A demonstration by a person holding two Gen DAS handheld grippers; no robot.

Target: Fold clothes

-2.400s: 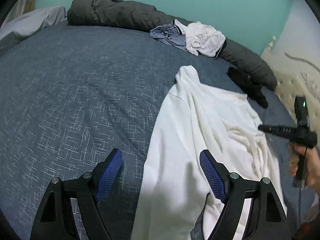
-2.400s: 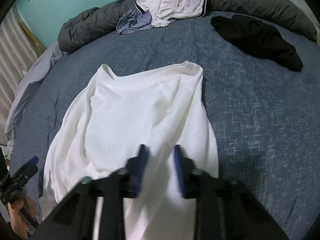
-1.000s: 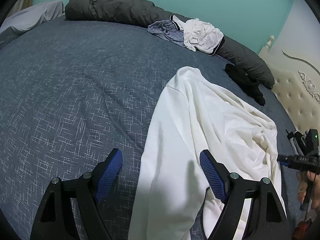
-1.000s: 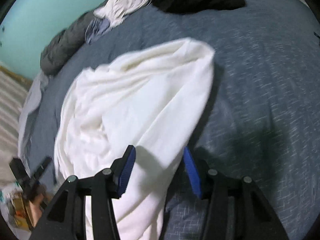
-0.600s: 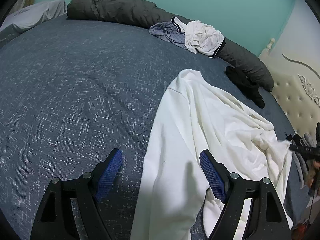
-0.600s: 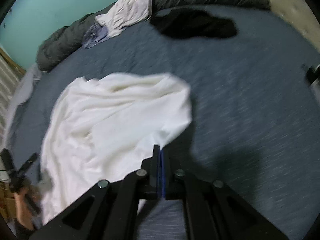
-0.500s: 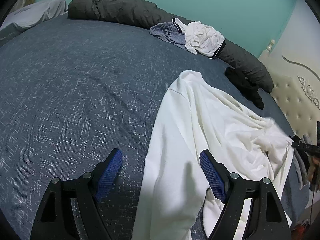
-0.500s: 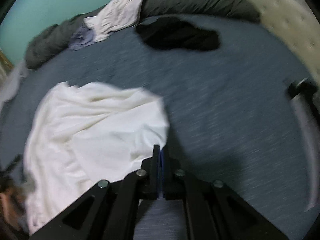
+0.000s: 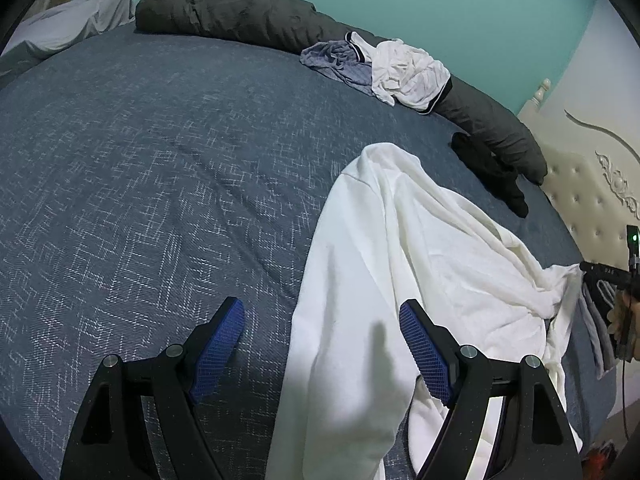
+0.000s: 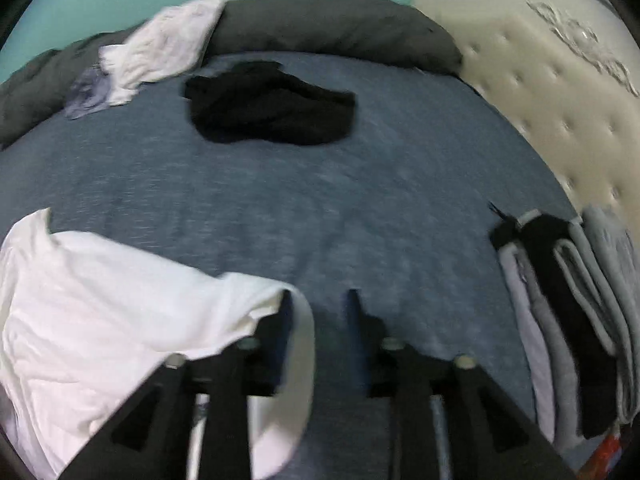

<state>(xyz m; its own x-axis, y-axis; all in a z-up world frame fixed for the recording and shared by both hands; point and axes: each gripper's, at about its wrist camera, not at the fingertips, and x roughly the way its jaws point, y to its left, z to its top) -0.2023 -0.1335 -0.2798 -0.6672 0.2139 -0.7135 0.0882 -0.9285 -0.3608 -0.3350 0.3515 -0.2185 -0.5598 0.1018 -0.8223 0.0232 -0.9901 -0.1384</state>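
Note:
A white long-sleeved shirt (image 9: 404, 264) lies crumpled on the blue bedspread (image 9: 140, 168). My left gripper (image 9: 322, 344) is open and hovers over its near sleeve, one blue pad on each side. My right gripper (image 10: 318, 300) is open; a fold of the white shirt (image 10: 120, 300) hangs loosely beside its left finger. In the left wrist view the right gripper (image 9: 600, 270) shows at the shirt's far right edge.
A black garment (image 10: 272, 104), a white one (image 10: 160, 48) and a grey-blue one (image 10: 86, 94) lie near the dark grey duvet roll (image 10: 332, 28). Folded grey and black clothes (image 10: 568, 312) are stacked at the right by the cream headboard (image 10: 560, 92).
My right gripper closed on the shirt's edge, pulled it right across the bed, then opened and let it go. The left gripper has stayed open over the sleeve.

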